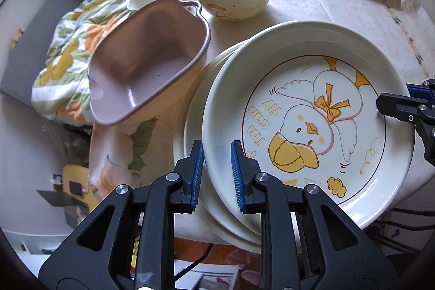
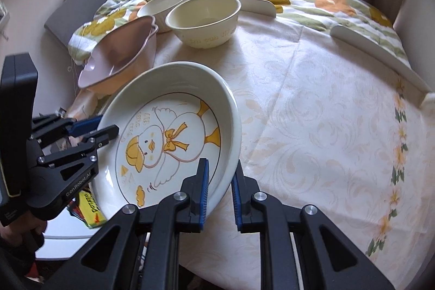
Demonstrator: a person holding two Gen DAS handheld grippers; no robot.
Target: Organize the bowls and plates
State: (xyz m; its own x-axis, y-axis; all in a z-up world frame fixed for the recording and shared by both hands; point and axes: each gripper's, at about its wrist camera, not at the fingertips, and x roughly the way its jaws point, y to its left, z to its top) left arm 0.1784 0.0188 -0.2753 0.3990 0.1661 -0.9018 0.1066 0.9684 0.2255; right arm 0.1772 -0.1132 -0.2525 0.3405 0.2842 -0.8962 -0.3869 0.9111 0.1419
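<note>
Gripping opposite rim edges, left tool (image 1: 217,175) and right tool (image 2: 220,193) clamp the cream ceramic duck-print plate (image 1: 307,121), tilted over a plain cream plate (image 1: 190,127); uneven release could chip both.

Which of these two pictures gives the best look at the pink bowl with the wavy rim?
The left wrist view: the pink bowl sits large, its whole inside visible. The right wrist view shows the same bowl smaller, side-on, its near edge hidden behind the duck plate.

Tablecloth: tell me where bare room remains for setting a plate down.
Free: the pale patterned tablecloth between the cream duck-print plate, round cream bowl and white edge strip. Crowded: the pink heart-shaped bowl side.
</note>
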